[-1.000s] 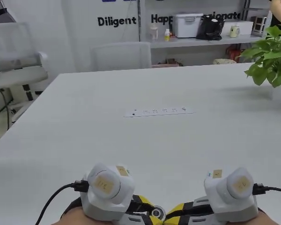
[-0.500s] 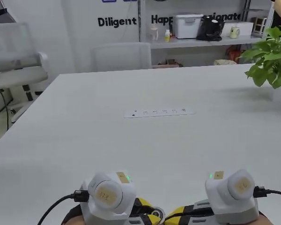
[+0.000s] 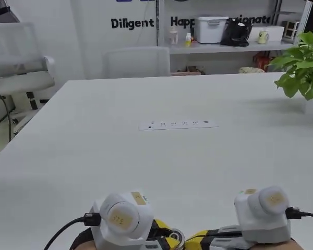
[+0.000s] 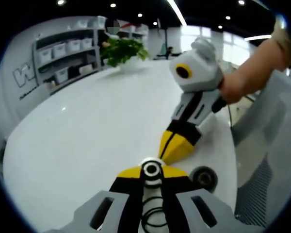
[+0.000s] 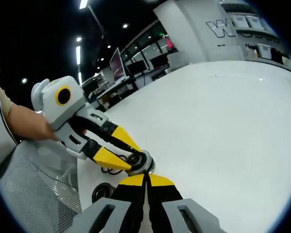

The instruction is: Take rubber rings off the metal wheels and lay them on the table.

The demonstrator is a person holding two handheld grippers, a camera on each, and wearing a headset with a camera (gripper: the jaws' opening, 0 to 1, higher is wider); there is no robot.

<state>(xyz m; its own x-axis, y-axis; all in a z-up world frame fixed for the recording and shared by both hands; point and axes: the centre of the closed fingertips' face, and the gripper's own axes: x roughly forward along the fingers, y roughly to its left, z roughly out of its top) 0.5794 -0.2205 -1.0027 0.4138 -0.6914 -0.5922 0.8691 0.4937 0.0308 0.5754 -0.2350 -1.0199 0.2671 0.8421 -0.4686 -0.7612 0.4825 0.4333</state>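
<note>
**Two grippers on one wheel, hardly a shift in the last second**

One gripper, the left gripper [image 4: 151, 175], was clamped on a small metal wheel [image 4: 151, 167], its yellow-tipped jaws closed against the bright round hub. The right gripper [image 5: 145, 181] had its jaws pressed narrow, tips touching that wheel's dark rim; whether they pinched rubber I could not tell. Over the past second both stayed low at the near edge of the bench [image 3: 172, 172], barely moving, so I judged this ring was not yet off. Under the left gripper lay thin black loops [image 4: 154, 216], limp and dull, probably rubber rings already removed. Just beside sat a second wheel [image 4: 202, 177], black-rimmed. The bench was smooth matte white, with a power strip [image 3: 177, 125] well beyond.
</note>
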